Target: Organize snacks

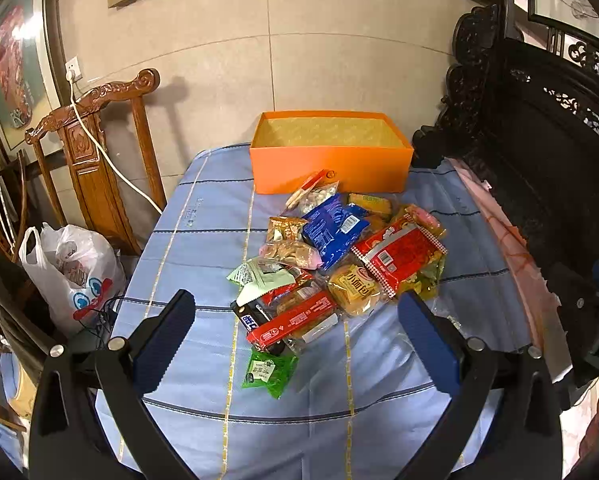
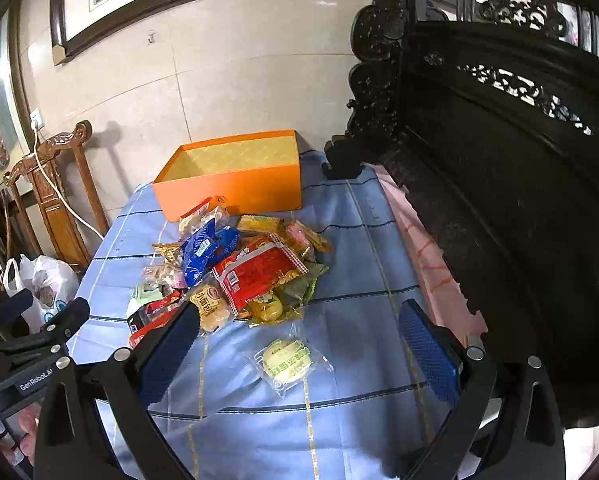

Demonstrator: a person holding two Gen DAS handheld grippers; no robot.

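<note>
Snacks (image 1: pixel 339 256) lie heaped on the blue checked tablecloth (image 1: pixel 203 216), just in front of an orange box (image 1: pixel 330 168) whose yellow-lined inside shows nothing in it. A green packet (image 1: pixel 269 372) and a clear-wrapped cake (image 2: pixel 287 362) sit apart on the near side. The left gripper (image 1: pixel 295 336) and right gripper (image 2: pixel 299 350) both hover wide apart, gripping nothing. A white plastic bag (image 1: pixel 73 272) beside the wooden chair (image 1: pixel 95 152) holds something unclear.

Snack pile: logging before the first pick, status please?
Left gripper and right gripper open, empty. Snack pile loose on tablecloth; orange box empty behind. Nothing blocking.
</note>
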